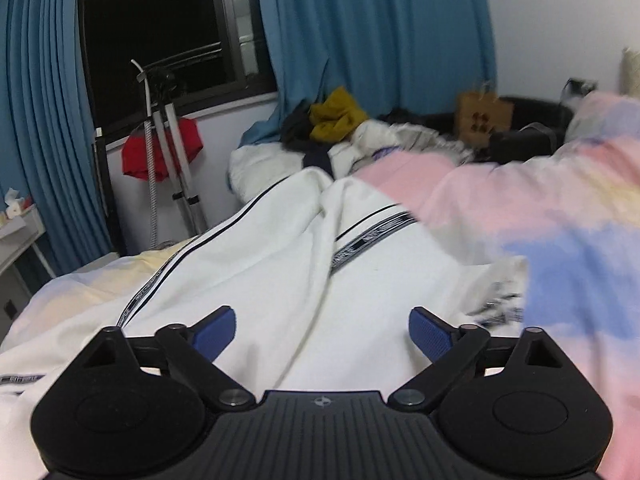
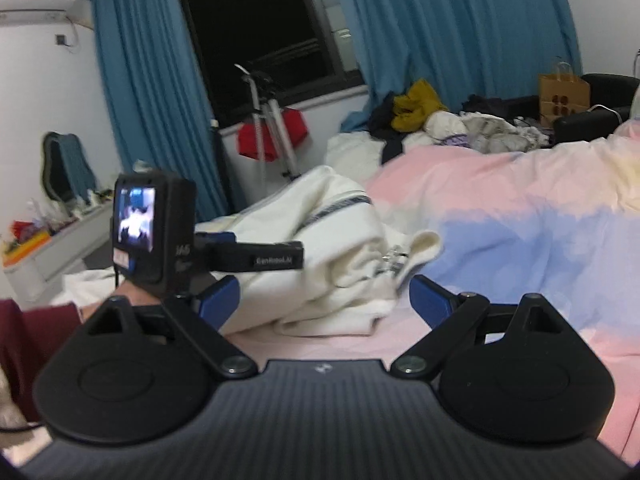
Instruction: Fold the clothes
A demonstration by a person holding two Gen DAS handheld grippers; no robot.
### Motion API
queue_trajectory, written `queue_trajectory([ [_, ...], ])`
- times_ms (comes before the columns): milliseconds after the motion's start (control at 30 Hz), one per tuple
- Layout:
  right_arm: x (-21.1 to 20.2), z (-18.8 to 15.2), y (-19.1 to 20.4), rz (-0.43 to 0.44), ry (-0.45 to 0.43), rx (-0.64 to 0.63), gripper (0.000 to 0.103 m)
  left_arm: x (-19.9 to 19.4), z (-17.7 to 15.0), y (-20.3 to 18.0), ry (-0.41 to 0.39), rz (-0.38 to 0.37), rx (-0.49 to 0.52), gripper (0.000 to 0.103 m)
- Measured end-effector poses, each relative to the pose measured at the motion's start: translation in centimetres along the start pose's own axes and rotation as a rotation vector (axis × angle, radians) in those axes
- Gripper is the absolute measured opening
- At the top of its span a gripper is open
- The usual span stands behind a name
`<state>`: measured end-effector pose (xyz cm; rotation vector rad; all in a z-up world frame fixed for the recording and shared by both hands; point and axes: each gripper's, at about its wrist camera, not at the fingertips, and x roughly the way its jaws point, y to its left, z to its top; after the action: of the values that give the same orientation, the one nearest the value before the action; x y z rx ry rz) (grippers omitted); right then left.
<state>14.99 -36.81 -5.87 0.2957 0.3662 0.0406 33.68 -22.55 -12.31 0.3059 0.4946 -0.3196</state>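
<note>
A bedroom at night: a bed under a pastel duvet of pink, blue and yellow fills the foreground, with blue curtains and a dark window behind it.

In the left wrist view the left gripper hangs low over a white garment with dark striped trim, which lies spread and creased directly beneath and ahead of its fingers. They stand wide apart with only loose cloth below them, gripping nothing. The right edge of the garment is blurred.

Only the right wrist view shows the left gripper from outside: a black body with a small lit screen, held in a hand with a dark red sleeve, left of the right fingers and reaching over the garment. Here the garment looks bunched, lying ahead and left of the right gripper, whose fingers are also spread wide and empty, over bare duvet.

Beyond the fingers, a tripod with a red cloth stands under the window. Farther right, a heap of clothes topped by a mustard piece sits on the far end of the bed, then a brown paper bag. A cluttered white surface with a mirror, seen well only from the right wrist, stands far left.
</note>
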Motion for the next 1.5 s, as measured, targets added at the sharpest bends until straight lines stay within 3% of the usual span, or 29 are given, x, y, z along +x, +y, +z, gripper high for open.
queue_trajectory([
  [100, 1.9, 0.1, -1.5, -0.015, 0.008, 0.060, 0.093, 3.8, 0.0, -0.3, 0.068, 0.021, -0.006, 0.077],
  [200, 3.7, 0.2, -1.8, -0.029, 0.007, 0.069, 0.093, 5.5, 0.0, -0.5, 0.055, 0.033, 0.001, 0.060],
  [233, 4.4, 0.1, -1.7, -0.038, 0.011, 0.061, 0.093, 5.8, 0.1, -0.4, 0.054, 0.030, -0.007, 0.041],
  [267, 4.9, -0.1, -1.6, -0.040, 0.018, 0.055, 0.093, 5.8, 0.1, -0.1, 0.057, 0.032, -0.021, 0.013],
  [300, 5.4, -0.2, -1.4, -0.033, 0.028, 0.048, 0.093, 5.8, 0.2, 0.2, 0.068, 0.044, -0.037, 0.004],
  [500, 6.5, 0.2, -1.3, -0.059, 0.002, 0.024, 0.093, 0.3, 0.5, 1.6, -0.011, -0.020, -0.067, 0.002],
  [700, 5.8, 0.8, -3.2, -0.074, -0.008, 0.152, 0.093, -9.6, -1.7, 2.3, -0.080, -0.088, -0.112, 0.002],
  [833, 4.9, 0.8, -5.2, 0.033, 0.004, 0.325, 0.093, -16.1, -5.0, 3.4, -0.103, -0.122, -0.176, 0.002],
  [900, 5.0, 0.3, -6.1, 0.110, 0.037, 0.432, 0.079, -18.8, -7.5, 4.1, -0.100, -0.127, -0.226, 0.002],
  [1000, 6.0, -0.6, -7.0, 0.194, 0.108, 0.548, 0.072, -22.1, -10.9, 5.7, -0.112, -0.118, -0.300, 0.003],
  [1100, 7.3, -1.4, -7.3, 0.214, 0.166, 0.604, 0.069, -23.7, -13.6, 8.0, -0.113, -0.110, -0.430, 0.003],
  [1200, 9.3, -1.7, -7.8, 0.130, 0.199, 0.647, 0.069, -24.3, -14.8, 10.1, -0.116, -0.118, -0.527, 0.003],
  [1333, 12.4, -2.0, -9.6, -0.003, 0.198, 0.650, 0.069, -24.7, -15.9, 12.5, -0.129, -0.140, -0.607, 0.003],
  [1500, 17.7, -1.8, -10.4, 0.002, 0.143, 0.629, 0.069, -24.2, -17.4, 14.7, -0.120, -0.174, -0.687, 0.003],
])
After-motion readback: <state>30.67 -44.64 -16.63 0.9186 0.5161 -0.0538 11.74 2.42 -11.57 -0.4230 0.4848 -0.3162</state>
